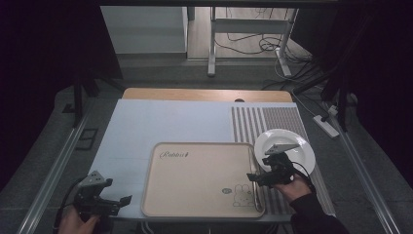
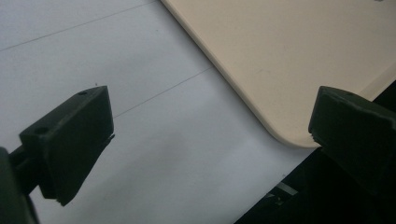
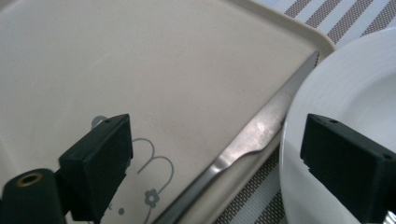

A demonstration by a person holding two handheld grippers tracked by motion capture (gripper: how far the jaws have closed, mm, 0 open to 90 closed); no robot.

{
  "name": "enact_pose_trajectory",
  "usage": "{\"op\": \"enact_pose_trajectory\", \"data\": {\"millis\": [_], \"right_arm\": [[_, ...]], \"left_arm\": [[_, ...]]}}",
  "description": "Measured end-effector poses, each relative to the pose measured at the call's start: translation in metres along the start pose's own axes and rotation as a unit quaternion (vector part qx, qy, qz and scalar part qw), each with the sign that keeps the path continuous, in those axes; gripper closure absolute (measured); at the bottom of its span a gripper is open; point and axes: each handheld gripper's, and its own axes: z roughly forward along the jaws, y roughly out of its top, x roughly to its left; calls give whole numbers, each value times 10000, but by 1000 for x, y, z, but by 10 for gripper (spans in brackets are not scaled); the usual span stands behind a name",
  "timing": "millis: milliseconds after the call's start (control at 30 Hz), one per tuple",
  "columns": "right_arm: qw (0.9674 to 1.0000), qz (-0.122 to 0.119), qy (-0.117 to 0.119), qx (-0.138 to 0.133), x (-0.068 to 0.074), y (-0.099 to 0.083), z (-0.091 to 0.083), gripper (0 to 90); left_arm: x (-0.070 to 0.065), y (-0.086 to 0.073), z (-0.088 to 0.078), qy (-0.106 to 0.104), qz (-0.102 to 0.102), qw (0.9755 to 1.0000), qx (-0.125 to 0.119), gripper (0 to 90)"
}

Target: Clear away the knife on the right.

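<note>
Fingers of the right gripper point(image 3: 215, 165) stood spread, pinching nothing, above a table knife point(image 3: 254, 140) that lay along the right rim of the beige tray point(image 1: 195, 180), just beside the white plate point(image 1: 297, 141) on the striped mat point(image 1: 263, 119). Left gripper point(image 2: 210, 140) fingers were also spread and empty, over the pale worktop point(image 1: 146, 122) near the tray's front-left corner.
</note>
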Motion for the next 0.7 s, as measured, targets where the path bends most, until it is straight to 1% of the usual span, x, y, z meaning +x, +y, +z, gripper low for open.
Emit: {"op": "enact_pose_trajectory", "data": {"millis": [100, 200, 267, 333, 500, 633, 700], "right_arm": [[10000, 4, -32, -33, -1, -4, -1, 44], [9999, 7, -117, -99, -3, -7, -3, 0], [9997, -3, -208, -133, -4, -8, -4, 0], [9996, 8, -198, -179, -5, -9, -5, 0], [9996, 9, -189, -195, -5, -12, -7, 0], [9996, 4, -217, -206, -4, -14, -8, 0], [9995, 31, -247, -214, -4, -16, -9, 0]], "left_arm": [[0, 0, 0, 0, 14, 10000, -8, 10], [0, 0, 0, -5, 3, 10000, -15, 7], [0, 0, 0, -13, 1, 10000, -8, 7], [0, 0, 0, -24, 5, 10000, 0, 7], [-1, 0, 1, -26, 33, 10000, 45, 0], [-2, 1, 2, 24, 110, 9999, 88, 0], [-3, 1, 2, 41, 114, 9999, 98, 0]]}}
